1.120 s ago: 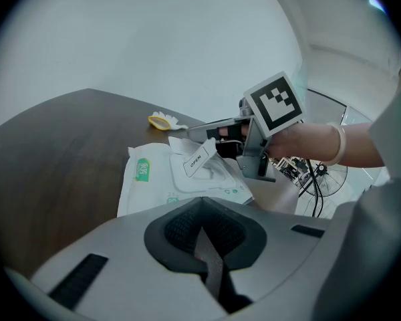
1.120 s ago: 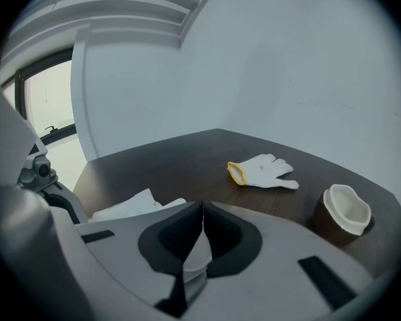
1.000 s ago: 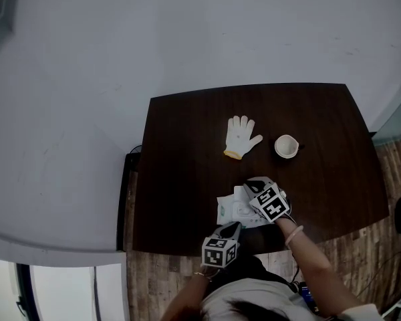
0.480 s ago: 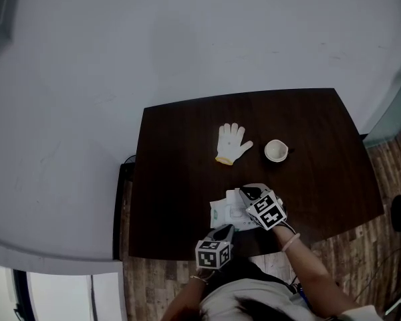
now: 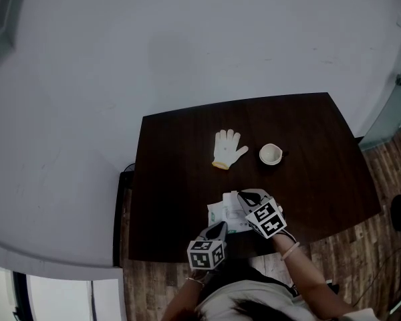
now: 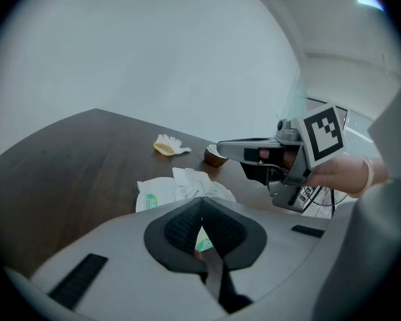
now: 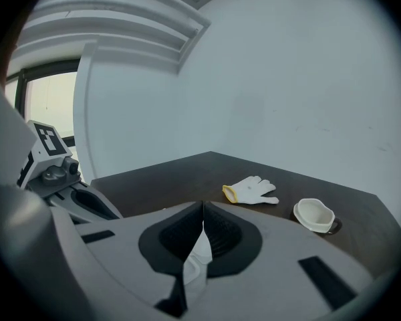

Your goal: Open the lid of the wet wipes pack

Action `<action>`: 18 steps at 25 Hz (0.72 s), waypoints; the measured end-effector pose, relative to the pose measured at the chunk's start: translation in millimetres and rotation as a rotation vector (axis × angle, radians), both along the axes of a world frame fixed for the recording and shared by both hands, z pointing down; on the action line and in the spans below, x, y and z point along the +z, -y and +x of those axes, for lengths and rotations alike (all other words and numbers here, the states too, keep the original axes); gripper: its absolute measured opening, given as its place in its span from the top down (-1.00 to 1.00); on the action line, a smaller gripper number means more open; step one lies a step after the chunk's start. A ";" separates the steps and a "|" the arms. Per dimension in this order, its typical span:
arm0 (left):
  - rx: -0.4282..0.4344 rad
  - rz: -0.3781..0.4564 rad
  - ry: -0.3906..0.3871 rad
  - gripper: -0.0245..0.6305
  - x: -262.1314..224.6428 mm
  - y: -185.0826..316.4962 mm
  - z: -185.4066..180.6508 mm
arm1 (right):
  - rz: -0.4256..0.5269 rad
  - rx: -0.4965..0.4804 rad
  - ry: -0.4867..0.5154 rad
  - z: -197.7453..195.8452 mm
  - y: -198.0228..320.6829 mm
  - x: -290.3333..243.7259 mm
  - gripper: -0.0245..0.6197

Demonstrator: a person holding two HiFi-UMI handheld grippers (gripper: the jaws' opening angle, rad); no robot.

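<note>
In the head view, the wet wipes pack lies near the table's 6 o'clock edge, long axis 9-to-3. The left gripper, at the pack's 6 o'clock, appears to clamp its fingers on the near edge. The right gripper, at 3 o'clock, has its fingers closed on a white flap, probably the lid.

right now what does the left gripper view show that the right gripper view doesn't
Only the left gripper view: the wet wipes pack on the table, and the right gripper held in a hand at the right. Only the right gripper view: the left gripper with its marker cube at the left edge, a bright window behind it, and a white sliver below the right gripper's jaws that I cannot identify. Both: the dark table, the white glove, the small cup, and that gripper's own jaws closed together.
</note>
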State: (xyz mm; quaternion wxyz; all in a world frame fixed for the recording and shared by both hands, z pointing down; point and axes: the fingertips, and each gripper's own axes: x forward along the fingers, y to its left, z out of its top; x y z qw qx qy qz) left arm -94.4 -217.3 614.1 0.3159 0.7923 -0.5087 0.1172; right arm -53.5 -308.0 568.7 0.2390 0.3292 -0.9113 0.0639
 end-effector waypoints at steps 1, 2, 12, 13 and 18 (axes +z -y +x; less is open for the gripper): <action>-0.001 0.008 0.002 0.88 -3.9 -0.1 0.0 | 0.003 0.003 0.004 1.7 -2.2 -3.2 0.90; -0.003 0.017 0.006 0.88 -7.9 -0.4 -0.1 | 0.006 0.007 0.006 3.4 -4.7 -6.2 0.90; -0.019 0.116 0.057 0.88 -50.3 -5.1 -5.7 | 0.063 0.045 0.051 15.7 -30.2 -43.2 0.90; -0.020 0.127 0.061 0.88 -55.9 -5.2 -5.9 | 0.069 0.048 0.056 17.2 -32.4 -47.5 0.90; -0.026 0.185 0.080 0.88 -79.8 -7.3 -5.5 | 0.098 0.078 0.085 27.5 -43.0 -65.5 0.90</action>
